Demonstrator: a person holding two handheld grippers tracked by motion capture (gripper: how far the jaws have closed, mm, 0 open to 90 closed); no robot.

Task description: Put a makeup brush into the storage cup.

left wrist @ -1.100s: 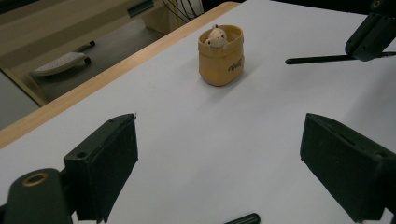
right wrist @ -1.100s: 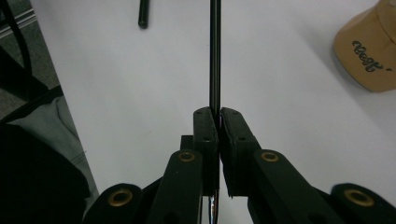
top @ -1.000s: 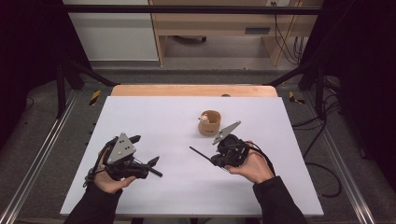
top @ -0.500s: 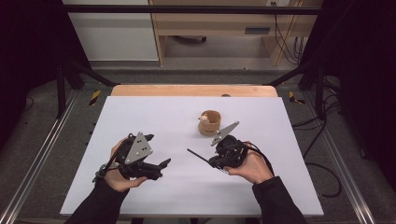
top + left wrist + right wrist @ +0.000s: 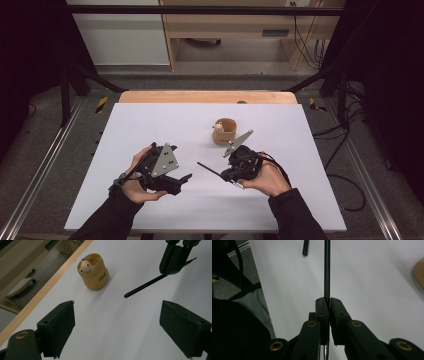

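We hold a thin black pen point(image 5: 210, 169) clamped in our right hand-held gripper point(image 5: 231, 175), so its tip points toward our left hand-held gripper point(image 5: 181, 181), whose jaws stand wide apart. The small wooden cup point(image 5: 224, 131) stands on the tabletop point(image 5: 150, 120) just beyond the right one.

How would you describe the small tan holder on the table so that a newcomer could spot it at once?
Start at the white table and look toward its far wooden edge, slightly right of centre. There stands the tan holder, upright, just beyond the right gripper, which clamps a black pen. A little bear figure peeking over its rim sets it apart.
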